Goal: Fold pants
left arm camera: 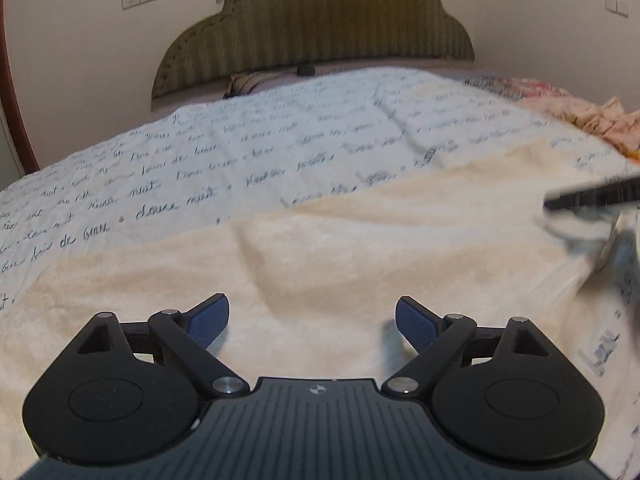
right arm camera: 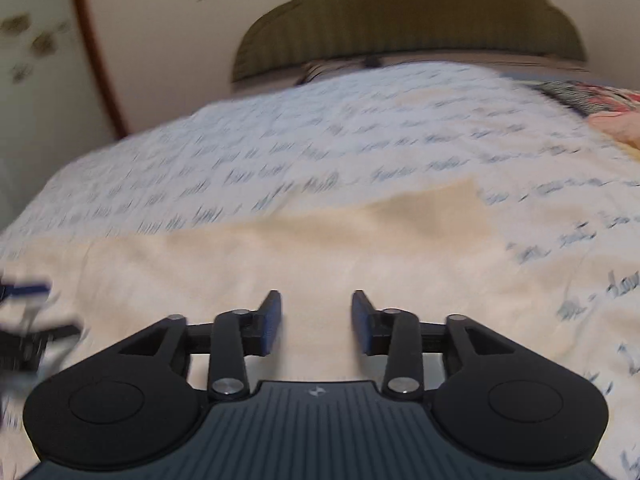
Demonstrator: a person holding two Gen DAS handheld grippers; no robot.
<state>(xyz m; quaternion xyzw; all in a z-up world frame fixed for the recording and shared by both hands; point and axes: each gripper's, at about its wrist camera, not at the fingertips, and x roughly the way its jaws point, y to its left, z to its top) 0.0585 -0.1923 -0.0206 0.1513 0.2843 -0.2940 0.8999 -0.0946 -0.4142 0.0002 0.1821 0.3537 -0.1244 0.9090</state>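
Observation:
Cream fleece pants (left arm camera: 360, 240) lie spread across the bed in the left wrist view, with a soft ridge running through the middle. They also fill the near part of the right wrist view (right arm camera: 320, 248), which is blurred. My left gripper (left arm camera: 312, 322) is wide open and empty just above the pants. My right gripper (right arm camera: 317, 322) is open and empty over the cream fabric. The right gripper's dark finger shows blurred at the right edge of the left wrist view (left arm camera: 592, 200). The left gripper shows blurred at the left edge of the right wrist view (right arm camera: 24, 320).
A white bedspread with dark handwriting print (left arm camera: 240, 152) covers the bed. A green padded headboard (left arm camera: 320, 32) stands at the far wall. A pink floral cloth (left arm camera: 580, 108) lies at the far right. A pillow (left arm camera: 256, 82) sits by the headboard.

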